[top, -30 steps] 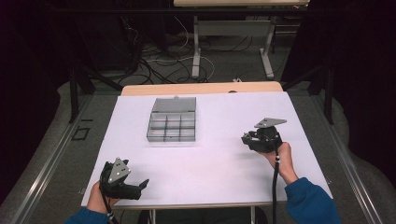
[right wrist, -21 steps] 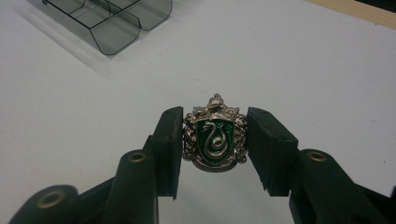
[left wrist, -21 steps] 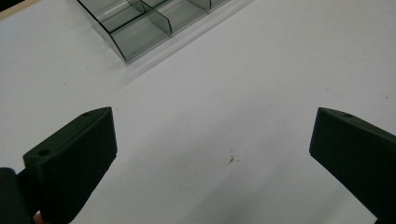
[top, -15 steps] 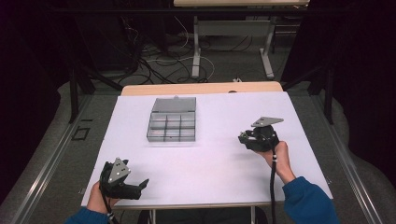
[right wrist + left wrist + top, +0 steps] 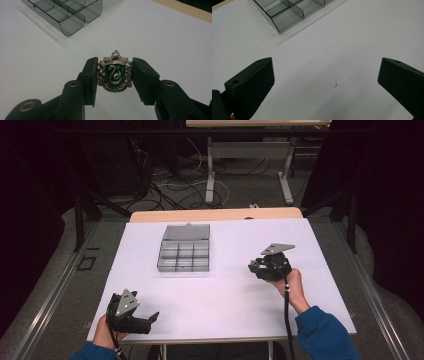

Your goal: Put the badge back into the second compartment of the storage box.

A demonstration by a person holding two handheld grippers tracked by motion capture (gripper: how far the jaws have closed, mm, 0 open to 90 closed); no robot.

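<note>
A silver crest badge [image 5: 115,73] with a green shield and a snake sits between the jaws of my right gripper [image 5: 115,77], which is shut on it just above the white table. In the high view the right gripper [image 5: 257,266] hovers right of centre, pointing left toward the clear compartment box [image 5: 185,248]. My left gripper [image 5: 150,320] rests at the table's front left corner. Its jaws stand wide open in the left gripper view [image 5: 325,80], with bare white table between them.
The smoky clear compartment box [image 5: 67,12] has several dividers and stands at the back centre of the white table [image 5: 225,295]. Its corner [image 5: 287,15] lies ahead of the left gripper. Cables and table legs lie on the floor beyond.
The right gripper has shifted slightly left and toward the front with the badge in it. The left gripper has stayed put.
</note>
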